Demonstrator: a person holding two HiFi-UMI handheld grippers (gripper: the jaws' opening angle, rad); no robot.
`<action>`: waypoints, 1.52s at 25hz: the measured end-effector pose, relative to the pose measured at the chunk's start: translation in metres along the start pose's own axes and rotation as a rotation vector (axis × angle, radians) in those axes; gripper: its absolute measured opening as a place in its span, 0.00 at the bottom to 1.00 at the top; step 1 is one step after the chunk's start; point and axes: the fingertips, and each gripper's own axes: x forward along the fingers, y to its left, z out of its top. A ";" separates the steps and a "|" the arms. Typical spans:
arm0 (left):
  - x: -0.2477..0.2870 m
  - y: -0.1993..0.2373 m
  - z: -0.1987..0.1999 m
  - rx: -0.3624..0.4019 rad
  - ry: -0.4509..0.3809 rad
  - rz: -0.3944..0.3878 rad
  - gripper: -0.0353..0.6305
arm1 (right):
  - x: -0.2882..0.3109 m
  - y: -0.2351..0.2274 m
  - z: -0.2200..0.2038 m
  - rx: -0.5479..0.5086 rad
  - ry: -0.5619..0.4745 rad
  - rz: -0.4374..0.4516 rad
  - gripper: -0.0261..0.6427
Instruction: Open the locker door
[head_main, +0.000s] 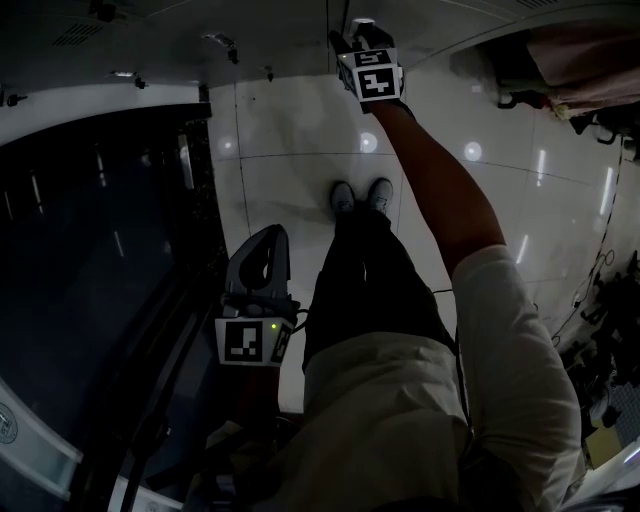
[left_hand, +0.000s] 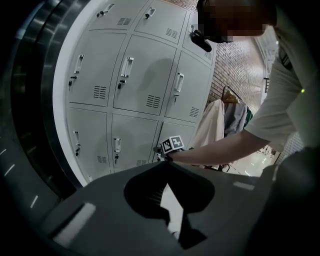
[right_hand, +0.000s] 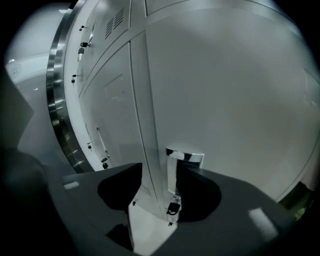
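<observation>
The pale grey locker door (right_hand: 225, 100) stands tall, its chrome handle (right_hand: 172, 172) upright by the seam. Right tongs (right_hand: 160, 167) gape around it; left tongs (left_hand: 167, 164) are pinched together.

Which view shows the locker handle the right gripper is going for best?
Right gripper view: the chrome handle stands close up between the jaws of the open right gripper. Left gripper view shows only that gripper at the door from afar, the handle itself hard to make out. Head view shows no handle.
</observation>
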 end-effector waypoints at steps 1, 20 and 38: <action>0.000 0.000 0.001 -0.006 0.002 0.000 0.15 | -0.002 0.002 -0.002 -0.002 0.005 0.000 0.34; -0.020 -0.038 0.073 0.028 -0.034 -0.046 0.15 | -0.121 0.002 -0.112 0.111 0.076 -0.135 0.22; -0.032 -0.067 0.121 0.069 -0.045 -0.108 0.16 | -0.206 -0.042 -0.159 0.206 0.138 -0.290 0.34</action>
